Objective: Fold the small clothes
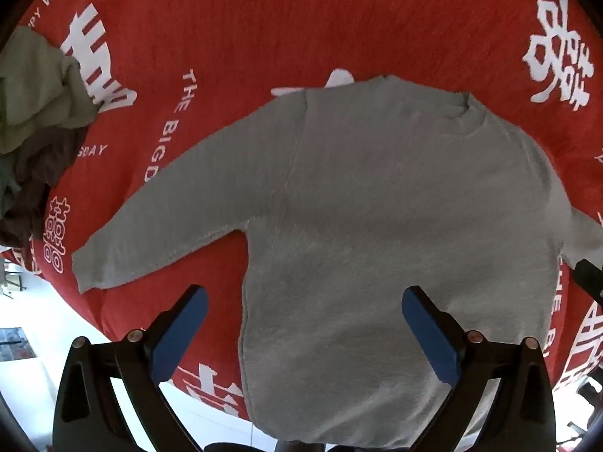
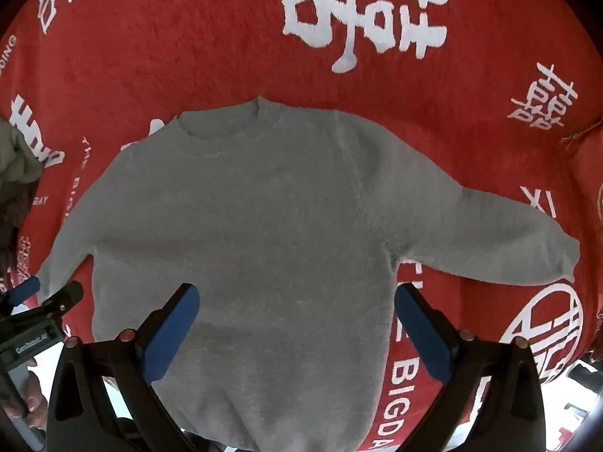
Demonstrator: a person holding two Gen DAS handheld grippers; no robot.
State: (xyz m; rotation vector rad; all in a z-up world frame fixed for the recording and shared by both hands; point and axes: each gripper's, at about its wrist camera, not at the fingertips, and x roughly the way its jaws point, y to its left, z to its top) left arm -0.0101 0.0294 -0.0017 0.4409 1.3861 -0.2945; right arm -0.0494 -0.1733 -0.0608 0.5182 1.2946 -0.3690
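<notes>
Both sweater [image 2: 245, 233] sleeves spread, bare red cloth [image 2: 188, 56] beyond every edge.

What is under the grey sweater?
The grey sweater lies spread flat on a red cloth with white characters and lettering. The print directly beneath it is covered, and its hem runs past the cloth's near edge.

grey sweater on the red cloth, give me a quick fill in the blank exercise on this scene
1. The grey sweater lies flat with both ____ spread out.
2. The cloth under it is ____ with white print.
3. Both the left claw and the right claw are ____.
4. The pile of other clothes lies off the sweater's ____ sleeve in the left wrist view.

Missing words: sleeves; red; open; left
</notes>
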